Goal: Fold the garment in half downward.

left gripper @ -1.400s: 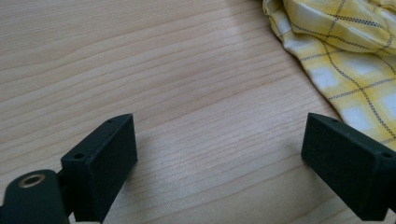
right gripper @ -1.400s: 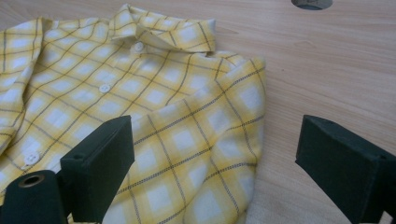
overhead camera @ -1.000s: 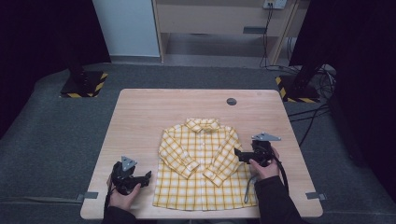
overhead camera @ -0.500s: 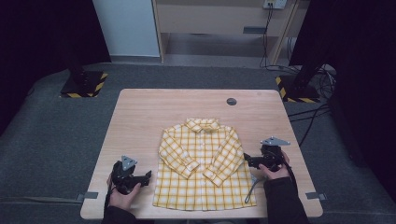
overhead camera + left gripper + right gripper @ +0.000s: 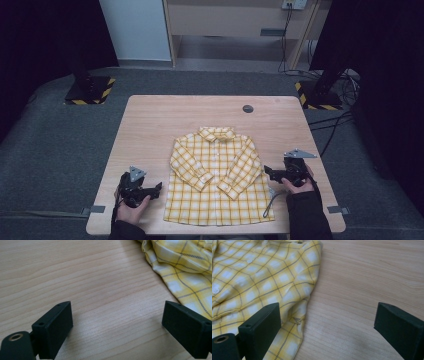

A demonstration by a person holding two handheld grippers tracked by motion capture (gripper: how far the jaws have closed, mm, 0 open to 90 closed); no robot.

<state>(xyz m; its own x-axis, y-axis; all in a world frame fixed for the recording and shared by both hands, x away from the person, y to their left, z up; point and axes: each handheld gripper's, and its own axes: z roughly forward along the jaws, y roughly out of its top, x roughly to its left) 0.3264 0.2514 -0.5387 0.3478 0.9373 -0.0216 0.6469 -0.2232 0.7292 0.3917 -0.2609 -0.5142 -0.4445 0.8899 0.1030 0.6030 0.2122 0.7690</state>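
From the high view, a yellow checked shirt (image 5: 216,177) is lying flat, front up, on the near half of the wooden table (image 5: 165,120), its collar pointing away from the person and both sleeves folded in across the chest so the cuffs are meeting near the middle. The left gripper (image 5: 159,187) is sitting in the person's left hand (image 5: 131,206) just beside the shirt's lower left hem, its jaws pointing toward the cloth but staying apart from it. The right gripper (image 5: 265,170) is being held in the right hand (image 5: 297,184) just off the shirt's right side, near the folded right sleeve, with its cable (image 5: 271,202) trailing down over the table beside the hem. A small dark round disc (image 5: 247,108) is lying farther back on the table, well apart from the shirt.

In the left gripper view, the left gripper (image 5: 117,322) is standing released, its jaws spread wide with bare table (image 5: 75,277) between them; the shirt (image 5: 182,267) is lying at the upper right, its edge reaching close to the right jaw.

In the right gripper view, the right gripper (image 5: 327,322) is likewise released and holding nothing, with jaws wide apart; the shirt (image 5: 262,277) is covering the left part, its side edge running down just by the left jaw, while bare table (image 5: 367,277) is spreading out to the right.
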